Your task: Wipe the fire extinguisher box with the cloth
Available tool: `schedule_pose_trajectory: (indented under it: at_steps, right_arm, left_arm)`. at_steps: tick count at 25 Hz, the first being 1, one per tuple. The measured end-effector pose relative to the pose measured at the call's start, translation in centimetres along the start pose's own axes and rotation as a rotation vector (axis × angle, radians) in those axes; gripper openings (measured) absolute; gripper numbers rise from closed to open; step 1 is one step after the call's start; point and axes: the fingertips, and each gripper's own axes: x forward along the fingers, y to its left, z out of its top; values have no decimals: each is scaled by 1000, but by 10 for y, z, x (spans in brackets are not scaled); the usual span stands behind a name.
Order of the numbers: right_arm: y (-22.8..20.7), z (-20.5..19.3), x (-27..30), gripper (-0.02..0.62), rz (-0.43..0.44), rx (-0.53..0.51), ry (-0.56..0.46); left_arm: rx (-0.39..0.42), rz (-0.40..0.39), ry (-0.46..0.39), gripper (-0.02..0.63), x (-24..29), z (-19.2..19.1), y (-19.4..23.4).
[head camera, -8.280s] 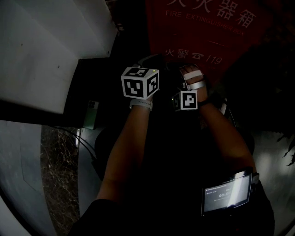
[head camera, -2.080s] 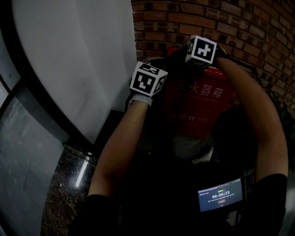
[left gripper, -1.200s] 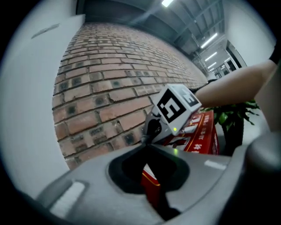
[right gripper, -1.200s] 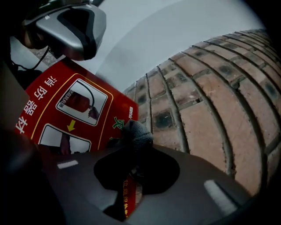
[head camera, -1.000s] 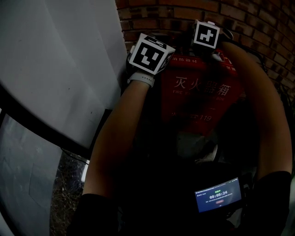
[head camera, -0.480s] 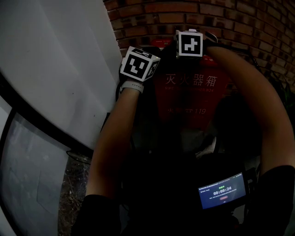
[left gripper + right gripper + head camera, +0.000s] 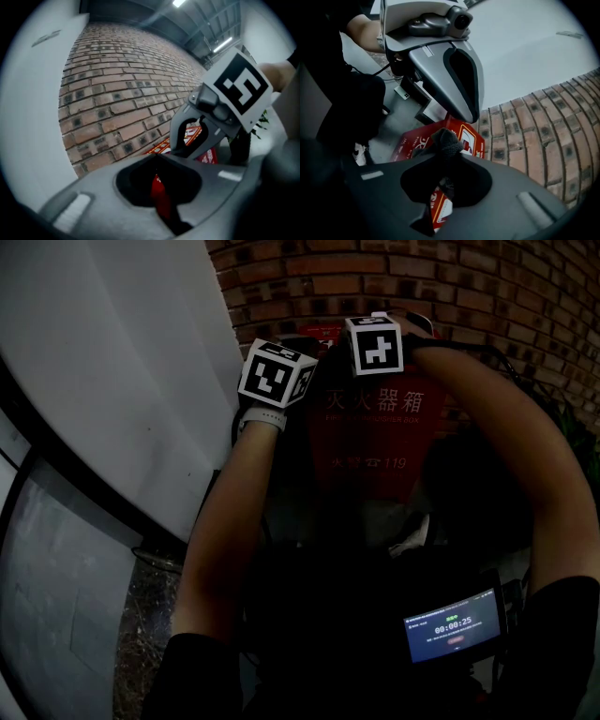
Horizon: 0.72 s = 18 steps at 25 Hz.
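The red fire extinguisher box [image 7: 375,432] stands against the brick wall, with white characters on its front. My right gripper [image 7: 443,152] is shut on a dark grey cloth [image 7: 446,139], which bunches out past the jaws onto the box's top [image 7: 465,133]. In the head view its marker cube [image 7: 375,343] sits at the box's upper left edge. The left gripper [image 7: 157,157] has its jaws together with nothing held; only red box surface [image 7: 161,197] shows through them. Its cube [image 7: 277,374] hovers just left of the box, close beside the right gripper [image 7: 220,112].
A brick wall [image 7: 469,287] rises behind the box and a white wall [image 7: 112,362] runs along the left. A small lit screen [image 7: 455,624] hangs at the person's chest. Plant leaves [image 7: 567,423] show at the right. Dark speckled floor [image 7: 141,634] lies at lower left.
The right gripper with the cloth has slid left along the box's top edge. The left gripper stays close beside it. Several seconds ago both were lower, at the box's front.
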Motion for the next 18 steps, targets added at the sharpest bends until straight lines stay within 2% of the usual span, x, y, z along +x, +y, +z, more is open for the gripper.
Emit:
schedule_pose_trajectory:
  at_steps: [3, 7, 13, 18]
  right_arm:
    - [-24, -13, -5, 40, -121, -22, 30]
    - [-63, -50, 4, 40, -286, -87, 141]
    - [-91, -96, 37, 40, -305, -81, 219]
    - [-102, -115, 71, 40, -287, -66, 241]
  left_arm:
    - [-14, 2, -30, 3, 1, 8, 2]
    - [-22, 1, -55, 3, 9, 17, 6]
    - [11, -12, -59, 3, 34, 22, 16]
    - [47, -41, -51, 3, 59, 27, 23]
